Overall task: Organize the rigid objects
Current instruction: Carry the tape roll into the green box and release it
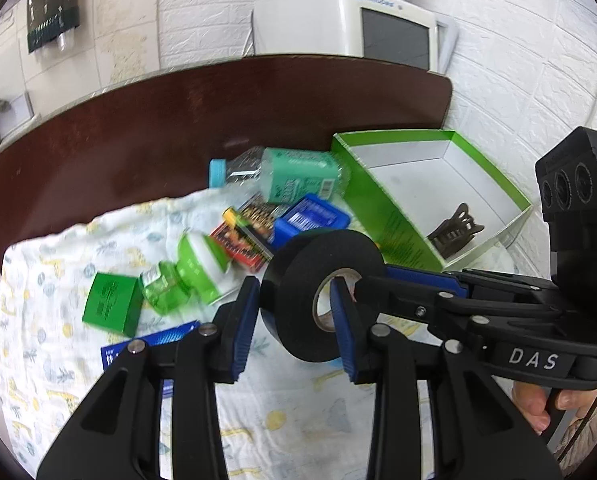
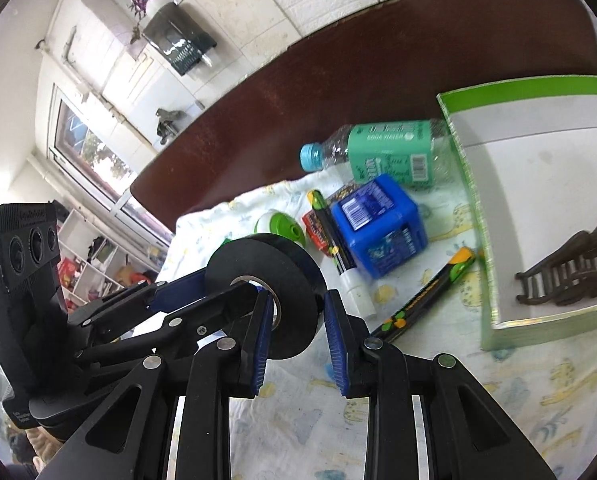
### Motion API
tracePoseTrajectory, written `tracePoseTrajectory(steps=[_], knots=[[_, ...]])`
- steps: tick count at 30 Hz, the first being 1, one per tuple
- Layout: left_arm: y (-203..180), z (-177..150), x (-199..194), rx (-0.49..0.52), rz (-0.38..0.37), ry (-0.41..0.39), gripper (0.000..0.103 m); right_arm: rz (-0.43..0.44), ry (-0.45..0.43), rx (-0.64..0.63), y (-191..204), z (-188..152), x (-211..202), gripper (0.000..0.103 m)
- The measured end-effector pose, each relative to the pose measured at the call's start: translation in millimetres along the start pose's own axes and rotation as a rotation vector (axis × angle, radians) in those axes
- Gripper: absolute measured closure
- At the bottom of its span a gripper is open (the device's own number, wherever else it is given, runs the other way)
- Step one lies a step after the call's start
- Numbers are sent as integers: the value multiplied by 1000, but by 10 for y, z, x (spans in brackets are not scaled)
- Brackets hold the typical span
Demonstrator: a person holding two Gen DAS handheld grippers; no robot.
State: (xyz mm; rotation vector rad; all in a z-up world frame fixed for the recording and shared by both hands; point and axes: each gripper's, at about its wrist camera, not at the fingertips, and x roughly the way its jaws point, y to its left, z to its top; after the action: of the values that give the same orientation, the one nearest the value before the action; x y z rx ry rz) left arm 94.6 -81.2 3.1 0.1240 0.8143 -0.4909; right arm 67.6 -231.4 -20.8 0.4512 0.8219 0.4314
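Observation:
A black tape roll hangs above the patterned cloth, held between both grippers. My left gripper has one finger outside the roll and one inside its hole. My right gripper also straddles the roll's wall, one finger in the hole. The right gripper reaches in from the right in the left wrist view. A green-rimmed white box holds a brown hair claw.
On the cloth lie a soda bottle, blue cube box, red packet, green jar, small green box, and pens. Dark wooden table; a white appliance behind.

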Motion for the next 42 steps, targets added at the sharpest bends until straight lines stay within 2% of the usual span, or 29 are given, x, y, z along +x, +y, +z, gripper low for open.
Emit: tracePoseTrajectory(steps=[13, 19, 24, 31, 42], knots=[[-802, 612, 95, 151, -65, -77, 70, -74, -169, -4, -433, 263, -839, 74], [-1147, 856, 334, 176, -110, -59, 71, -134, -212, 2, -725, 415, -1079, 74], [-1338, 979, 587, 188, -125, -25, 71, -157, -204, 22, -999, 513, -1098, 74], [-1375, 1040, 896, 177, -137, 24, 71, -168, -175, 47, -1292, 594, -985, 74], [-1337, 1024, 1236, 160, -150, 83, 72, -187, -129, 84, -1489, 620, -760, 74]])
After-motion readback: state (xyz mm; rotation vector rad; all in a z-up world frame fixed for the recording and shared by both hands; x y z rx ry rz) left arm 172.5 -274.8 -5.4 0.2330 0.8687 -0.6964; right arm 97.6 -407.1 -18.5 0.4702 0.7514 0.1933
